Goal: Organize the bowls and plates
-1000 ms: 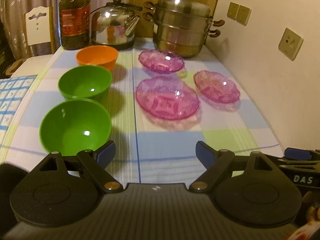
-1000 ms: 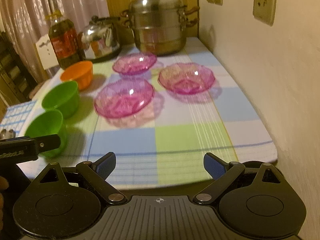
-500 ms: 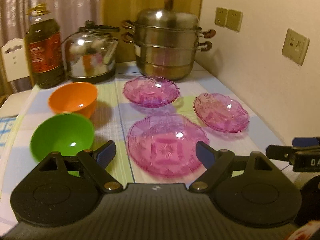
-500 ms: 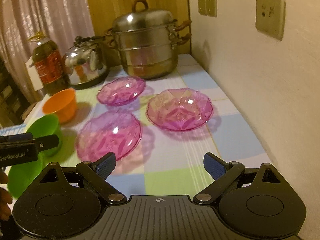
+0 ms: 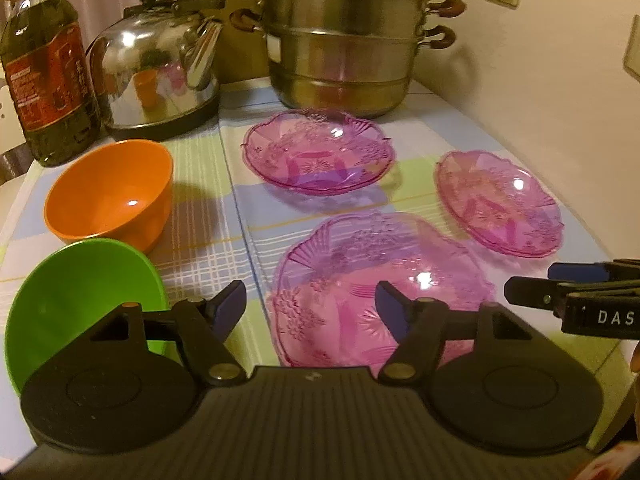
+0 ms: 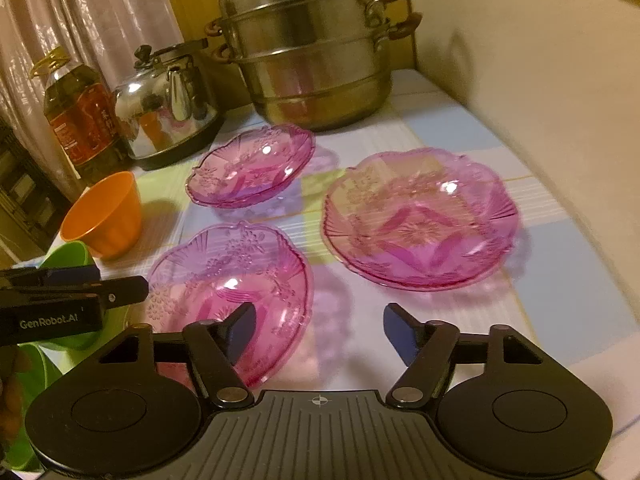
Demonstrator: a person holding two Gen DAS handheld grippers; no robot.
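Checked tablecloth [image 5: 224, 168] underneath everything, in pale blue, green and white squares. Big steel steamer pot [image 5: 344, 36] standing at the back by the wall, taken here as the landmark.

Just in front of the pot: first pink glass plate [image 5: 318, 154], lying flat. Further forward from the pot and toward the wall: second pink plate [image 5: 498, 202], apart from the first. Nearest of all, well forward of the pot: third pink plate [image 5: 380, 284], flat, touching neither of the others.

Left of the pot: shiny kettle [image 5: 158, 76], and past it an oil bottle [image 5: 48, 80] with a red label. Forward and left of the pot, in front of the kettle: orange bowl [image 5: 110, 196], upright. Forward again from that, just beside it: green bowl [image 5: 80, 300], upright, partly hidden behind the tool.

Left gripper [image 5: 310, 308] hovering low over the cloth at the left rim of the third plate, well forward of the pot; jaws apart and closing, pads pressing on nothing, plate edge showing in the gap.

Right gripper [image 6: 320, 330] likewise well forward of the pot, above bare cloth between the third plate and the second; jaws apart and closing, nothing clamped. Each tool visible from the side in the other's view.
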